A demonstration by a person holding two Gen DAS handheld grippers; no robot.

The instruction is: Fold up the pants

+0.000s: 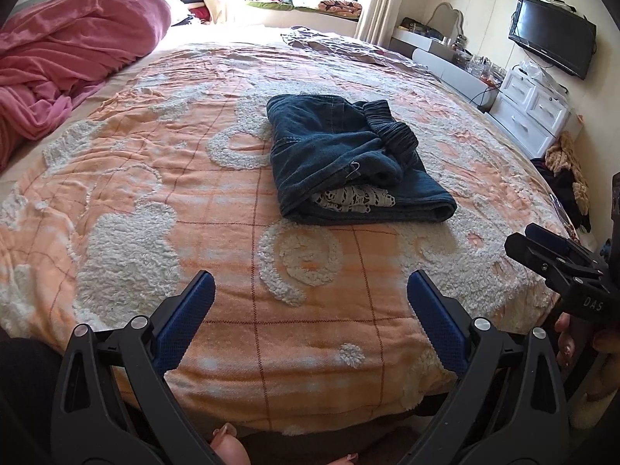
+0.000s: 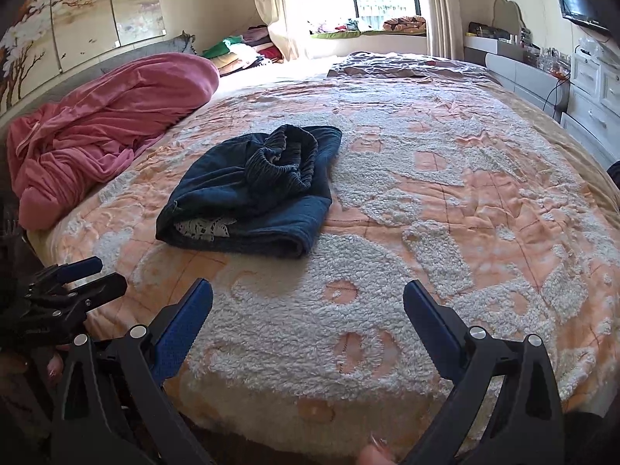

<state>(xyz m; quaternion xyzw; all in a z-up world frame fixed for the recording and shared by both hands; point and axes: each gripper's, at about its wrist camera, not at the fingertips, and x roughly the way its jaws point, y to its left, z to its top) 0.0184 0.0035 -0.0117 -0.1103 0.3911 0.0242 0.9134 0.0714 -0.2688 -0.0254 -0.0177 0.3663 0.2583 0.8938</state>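
Dark pants [image 1: 348, 162], folded bundle on bedspread [image 1: 193, 201].
Left gripper [image 1: 310, 310], right gripper [image 2: 308, 310]: both released, empty; bunched waistband may spring the fold loose.

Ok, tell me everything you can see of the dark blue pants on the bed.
The dark blue pants look like soft denim with a ribbed elastic waistband bunched loosely on top. They lie folded into a rough, thick rectangle on the orange and white bedspread, near its middle. White patterned fabric peeks out between the layers at the near edge, and a small metal clip or pin shows on the upper fold. Both grippers are open and apart from them; only the bedspread touches them.
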